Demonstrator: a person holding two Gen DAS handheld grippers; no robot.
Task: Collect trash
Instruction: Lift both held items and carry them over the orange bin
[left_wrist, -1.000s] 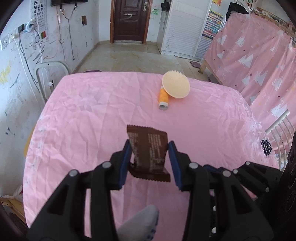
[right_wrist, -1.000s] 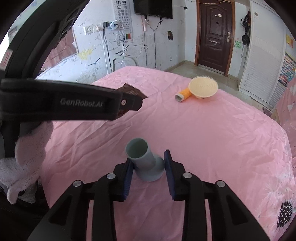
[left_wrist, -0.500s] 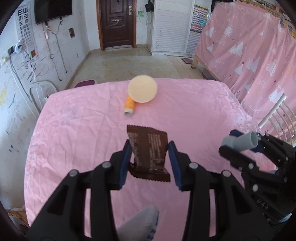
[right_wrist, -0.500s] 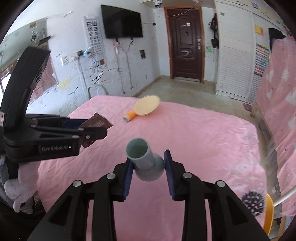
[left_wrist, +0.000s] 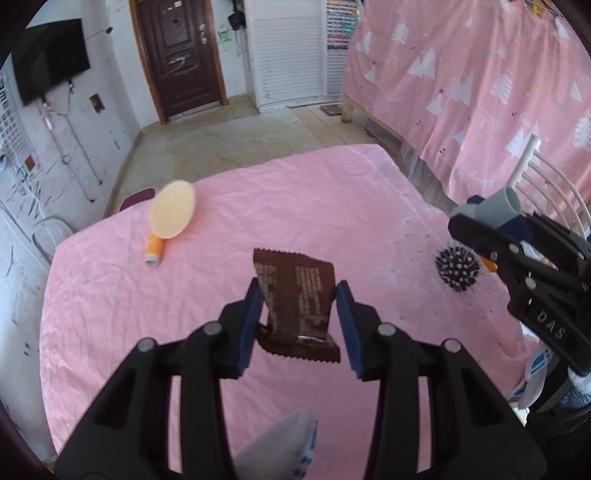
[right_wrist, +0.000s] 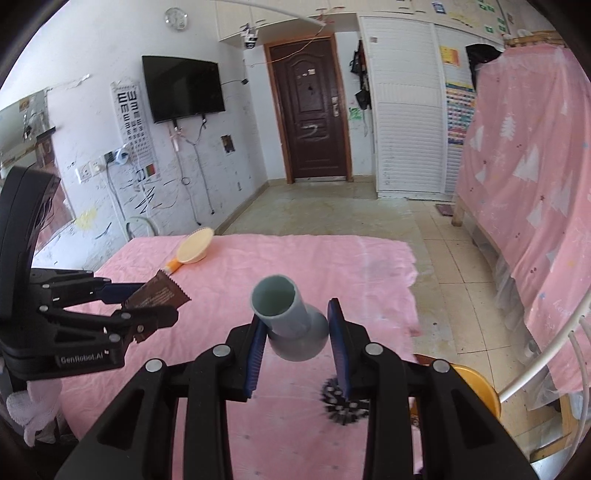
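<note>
My left gripper (left_wrist: 297, 295) is shut on a brown snack wrapper (left_wrist: 295, 295) and holds it upright above the pink table (left_wrist: 295, 206). The wrapper also shows in the right wrist view (right_wrist: 157, 295), at the left. My right gripper (right_wrist: 297, 325) is shut on a grey pipe fitting (right_wrist: 288, 317) and holds it in the air over the table's right part. That gripper and the fitting (left_wrist: 495, 208) show at the right edge of the left wrist view.
A cream round brush with an orange handle (left_wrist: 170, 218) lies at the table's far left. A black spiky ball (left_wrist: 458, 267) lies near the right edge. An orange bin (right_wrist: 476, 391) stands on the floor right of the table, by a white chair (left_wrist: 546, 184).
Both grippers have swung to the right and risen with their loads. The brush has slid left in view, and the black spiky ball and the orange bin have come into view.
</note>
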